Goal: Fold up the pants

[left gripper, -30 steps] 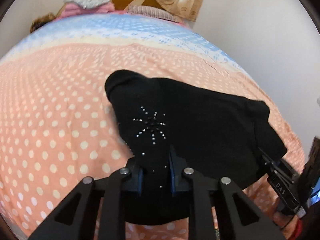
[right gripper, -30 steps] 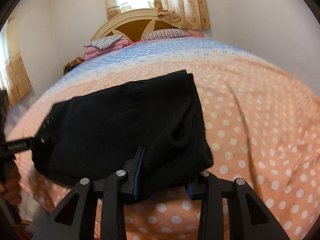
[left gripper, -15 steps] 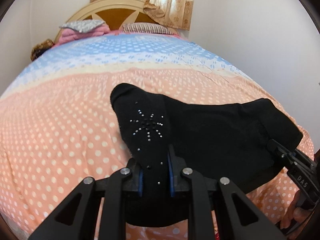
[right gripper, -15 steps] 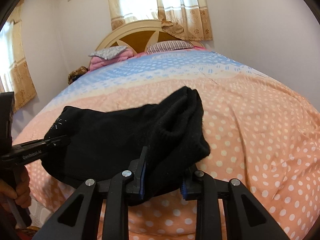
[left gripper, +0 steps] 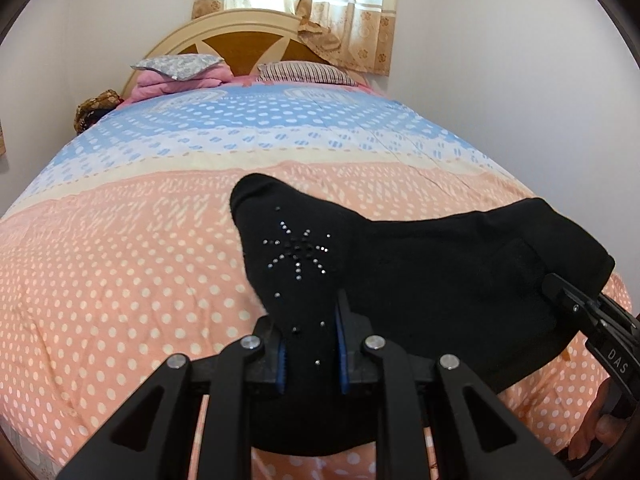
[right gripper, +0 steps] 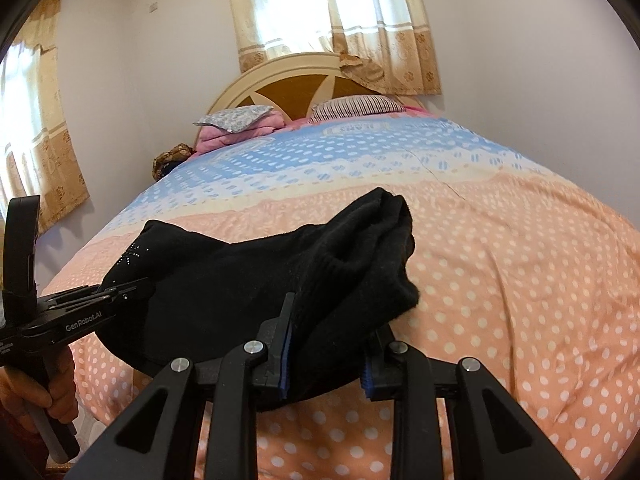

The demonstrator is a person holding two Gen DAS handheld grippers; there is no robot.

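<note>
bedspread (left gripper: 120,280) dotted | headboard (right gripper: 296,92) | pillows (left gripper: 304,72) | curtains (right gripper: 332,12)

The pants (left gripper: 420,280) are matt black knitted cloth, fuzzy, with glinting studs. The bed (left gripper: 120,280) wears soft dotted cotton-like cloth; its headboard (right gripper: 296,92) looks like glossy painted wood. Each claw is matt black plastic with shiny metal screws.
</note>
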